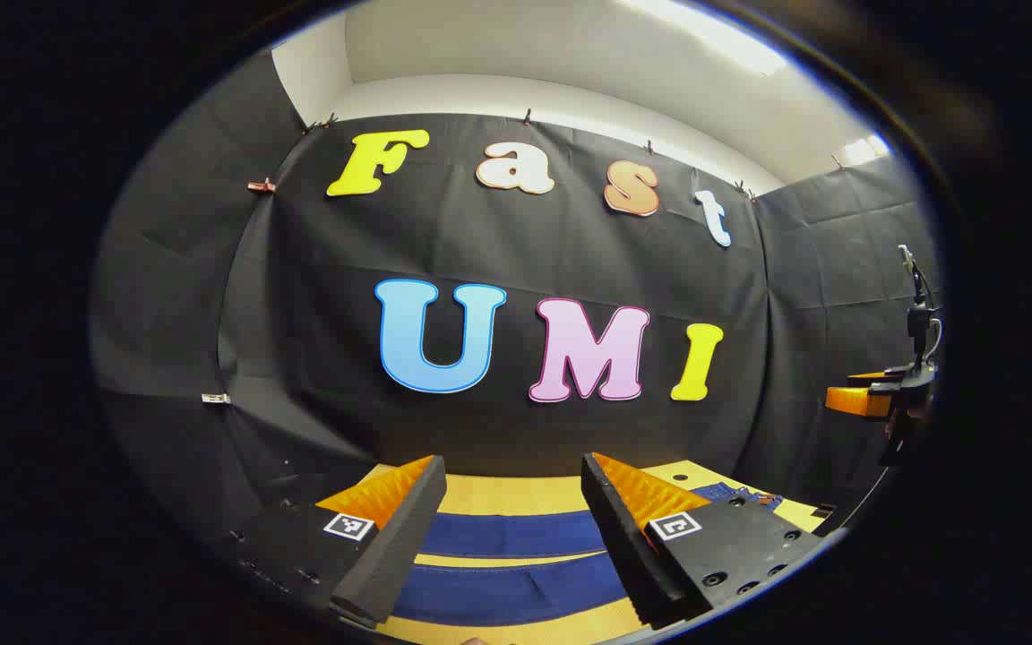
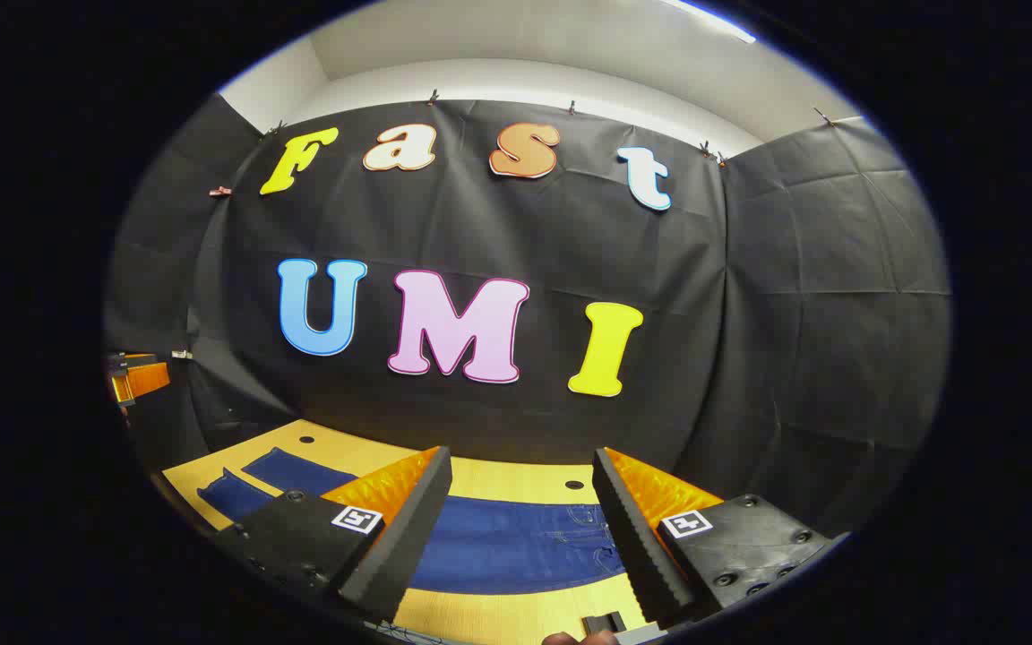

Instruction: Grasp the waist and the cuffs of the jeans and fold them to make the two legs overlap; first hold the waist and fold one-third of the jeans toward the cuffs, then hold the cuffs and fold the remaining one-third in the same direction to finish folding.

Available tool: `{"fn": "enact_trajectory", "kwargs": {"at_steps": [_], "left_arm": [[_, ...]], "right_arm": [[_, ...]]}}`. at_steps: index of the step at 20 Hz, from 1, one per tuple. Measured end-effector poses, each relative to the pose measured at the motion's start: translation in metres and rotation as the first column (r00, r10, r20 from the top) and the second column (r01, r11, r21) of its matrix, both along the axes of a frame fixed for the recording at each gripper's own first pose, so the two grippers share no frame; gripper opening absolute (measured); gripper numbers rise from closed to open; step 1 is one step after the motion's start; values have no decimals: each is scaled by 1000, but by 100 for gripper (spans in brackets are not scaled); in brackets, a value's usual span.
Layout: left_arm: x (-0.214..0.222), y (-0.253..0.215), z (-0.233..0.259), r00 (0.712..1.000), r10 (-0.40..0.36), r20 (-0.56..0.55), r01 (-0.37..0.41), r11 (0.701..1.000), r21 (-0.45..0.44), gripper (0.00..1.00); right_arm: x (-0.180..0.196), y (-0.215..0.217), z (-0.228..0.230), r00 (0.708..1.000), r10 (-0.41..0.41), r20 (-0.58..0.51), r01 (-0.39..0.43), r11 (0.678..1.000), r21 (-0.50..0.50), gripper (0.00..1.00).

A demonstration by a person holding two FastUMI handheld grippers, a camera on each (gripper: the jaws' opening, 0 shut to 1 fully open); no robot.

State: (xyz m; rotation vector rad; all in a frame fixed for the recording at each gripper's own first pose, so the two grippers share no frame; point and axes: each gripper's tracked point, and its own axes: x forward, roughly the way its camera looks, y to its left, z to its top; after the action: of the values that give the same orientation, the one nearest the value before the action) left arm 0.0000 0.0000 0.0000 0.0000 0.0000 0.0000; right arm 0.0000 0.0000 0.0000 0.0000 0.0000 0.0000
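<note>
Table (image 2: 516, 618) carries the jeans (image 2: 516, 546), spread flat, both legs (image 1: 507, 534) lying side by side, apart. Left gripper (image 1: 513, 537) hangs above the legs, jaws wide, empty. Right gripper (image 2: 522, 528) hangs above the waist end, jaws wide, empty.

Both cameras ride above the wooden table (image 1: 516, 493), facing level toward the black back wall (image 1: 516, 242), well back from it. Left gripper view sits toward the leg end of the jeans (image 1: 516, 537); right gripper view toward the waist. Shared: wall, tabletop, jeans, ceiling.
</note>
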Motion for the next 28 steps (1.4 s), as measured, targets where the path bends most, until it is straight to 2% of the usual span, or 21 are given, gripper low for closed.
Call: {"fn": "enact_trajectory", "kwargs": {"at_steps": [2,7,8,16,17,18,20,21,24,25,28], "left_arm": [[0,1,0,1000,3,-1,-3,1000,1,96],[-9,2,1,1000,-2,-7,2,1000,22,96],[-11,0,0,1000,-5,-7,5,1000,25,96],[-21,1,1,1000,-15,-6,15,999,38,95],[-21,2,0,1000,-16,-11,16,999,31,96],[-23,5,-5,1000,-17,-19,17,1000,17,96],[-26,17,-13,999,-10,-41,10,1000,-7,92],[-28,25,-16,999,-9,-54,8,1000,-11,96],[-35,44,-34,993,-31,-112,33,999,14,96],[-36,50,-39,991,-42,-129,46,998,32,96],[-33,50,-65,972,-126,-200,143,987,72,96]], "right_arm": [[-2,-5,-1,1000,-9,-2,9,1000,-1,97],[-9,-15,-3,1000,-27,-2,27,1000,-3,97],[-10,-16,-3,1000,-29,1,29,1000,-3,100],[-15,-15,-6,1000,-24,1,24,1000,-18,97],[-16,-16,-9,1000,-22,-10,22,1000,-20,92],[-16,-18,-12,999,-28,-25,28,999,-20,97],[-16,-21,-15,999,-30,-43,29,999,-16,97],[-16,-22,-17,998,-26,-50,25,999,-20,97],[-12,-27,-29,997,-14,-78,9,998,-68,97],[-10,-28,-34,996,-11,-90,3,996,-86,100],[-3,-27,-56,988,24,-153,-42,992,-118,93]]}}
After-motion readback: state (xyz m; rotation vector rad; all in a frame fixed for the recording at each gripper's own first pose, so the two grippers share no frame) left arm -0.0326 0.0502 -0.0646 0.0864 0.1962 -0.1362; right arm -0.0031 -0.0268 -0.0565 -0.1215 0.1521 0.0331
